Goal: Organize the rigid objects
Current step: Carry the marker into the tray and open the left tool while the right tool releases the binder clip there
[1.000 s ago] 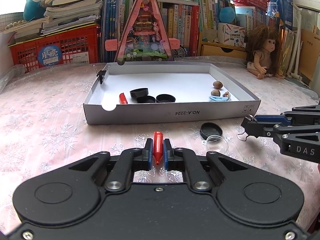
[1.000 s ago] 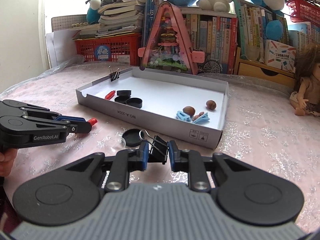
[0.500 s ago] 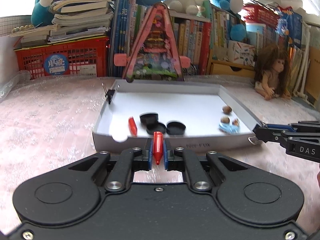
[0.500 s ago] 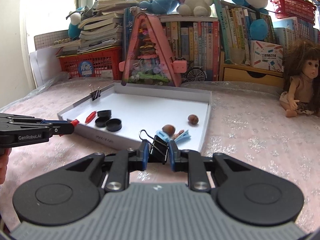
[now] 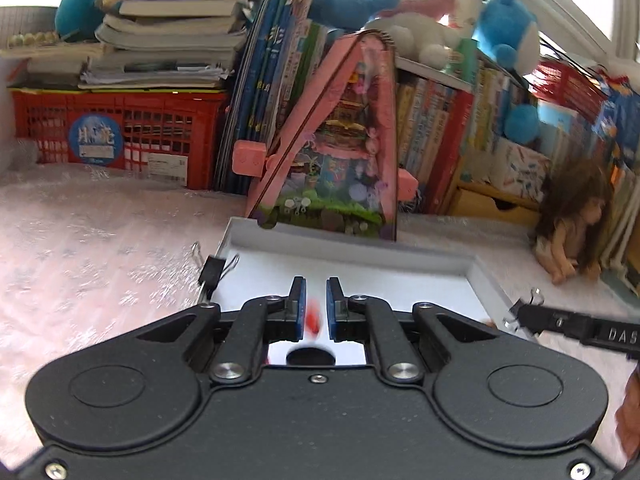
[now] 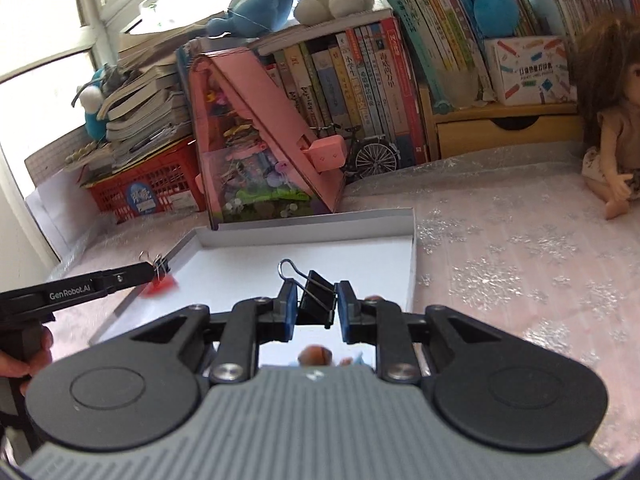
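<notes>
We are holding our left hand-held gripper (image 5: 316, 312) parted over the white tray (image 5: 360, 248), a blurred red piece (image 5: 313, 318) loose between its fingers. Our right hand-held gripper (image 6: 317, 310) is pinching a black binder clip (image 6: 316, 298) above the tray's right side.

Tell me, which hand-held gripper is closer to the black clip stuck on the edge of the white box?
The left hand-held gripper. It hangs over the box just right of the clipped-on black clip. The right hand-held gripper is at the box's opposite side, around another clip.
</notes>
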`<state>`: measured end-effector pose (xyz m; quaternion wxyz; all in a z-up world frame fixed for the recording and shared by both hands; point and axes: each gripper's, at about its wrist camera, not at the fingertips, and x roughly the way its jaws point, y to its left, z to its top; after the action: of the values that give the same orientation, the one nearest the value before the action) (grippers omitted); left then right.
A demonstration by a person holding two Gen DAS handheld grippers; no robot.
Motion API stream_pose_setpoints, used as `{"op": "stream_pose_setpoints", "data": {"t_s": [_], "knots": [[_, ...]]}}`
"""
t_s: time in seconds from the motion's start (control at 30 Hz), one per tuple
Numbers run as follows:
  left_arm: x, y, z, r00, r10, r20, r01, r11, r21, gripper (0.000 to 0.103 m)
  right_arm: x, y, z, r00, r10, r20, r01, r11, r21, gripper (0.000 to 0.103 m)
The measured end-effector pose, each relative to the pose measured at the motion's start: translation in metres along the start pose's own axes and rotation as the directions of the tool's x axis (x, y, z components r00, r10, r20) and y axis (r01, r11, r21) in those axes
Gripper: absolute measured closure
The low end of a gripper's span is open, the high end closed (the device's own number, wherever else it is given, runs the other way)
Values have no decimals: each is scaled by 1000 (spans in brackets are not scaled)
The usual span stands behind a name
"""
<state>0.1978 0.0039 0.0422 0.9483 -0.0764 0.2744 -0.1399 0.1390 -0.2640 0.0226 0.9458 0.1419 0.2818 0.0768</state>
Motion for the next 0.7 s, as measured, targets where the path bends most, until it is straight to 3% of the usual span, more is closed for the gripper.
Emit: {"op": "stream_pose_setpoints", "data": {"t_s": [0.2, 0.43, 0.7], "knots": [[37, -5, 11, 999, 18, -35, -18, 999, 28, 93, 34, -8, 10, 999, -20, -49, 22, 999, 39, 78], [56, -10, 2, 997, 26, -72, -21, 998, 66, 93, 52, -13, 4, 996, -28, -85, 32, 998, 50, 78], [62, -15, -12, 995, 40, -94, -31, 995, 96, 93, 55, -4, -1, 995, -28, -95, 26, 999, -23, 77]]}}
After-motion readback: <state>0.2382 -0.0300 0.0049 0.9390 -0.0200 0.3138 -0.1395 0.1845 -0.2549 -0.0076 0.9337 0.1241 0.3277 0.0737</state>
